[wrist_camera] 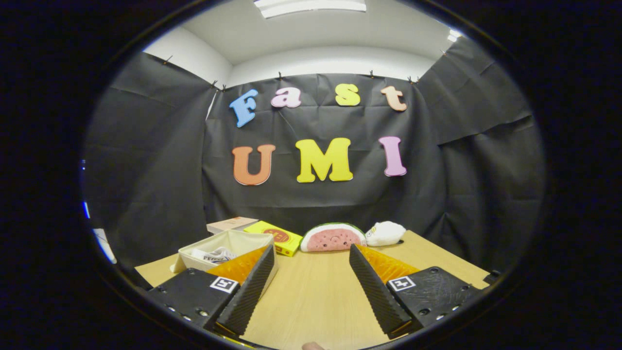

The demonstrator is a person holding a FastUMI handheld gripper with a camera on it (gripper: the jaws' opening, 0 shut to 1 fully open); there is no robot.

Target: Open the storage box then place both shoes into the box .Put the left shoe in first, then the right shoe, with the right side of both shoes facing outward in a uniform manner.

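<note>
Handheld two-finger gripper seen from its own camera

The gripper [311, 282] is built with two long wedge-shaped fingers [250, 287] whose inner faces are finely ribbed. Behind each finger a translucent orange ridged part [388, 265] is fitted. The fingers are carried on matte black blocks [432, 289], each marked with a square black-and-white fiducial tag [402, 283] and dotted with small screw holes along the edge.

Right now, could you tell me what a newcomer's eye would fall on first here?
Probably the watermelon-slice plush, beyond the open gripper at the table's far edge, with a white plush beside it. Ahead of the left finger, the open storage box holds a white shoe; behind it lies a yellow box.
</note>
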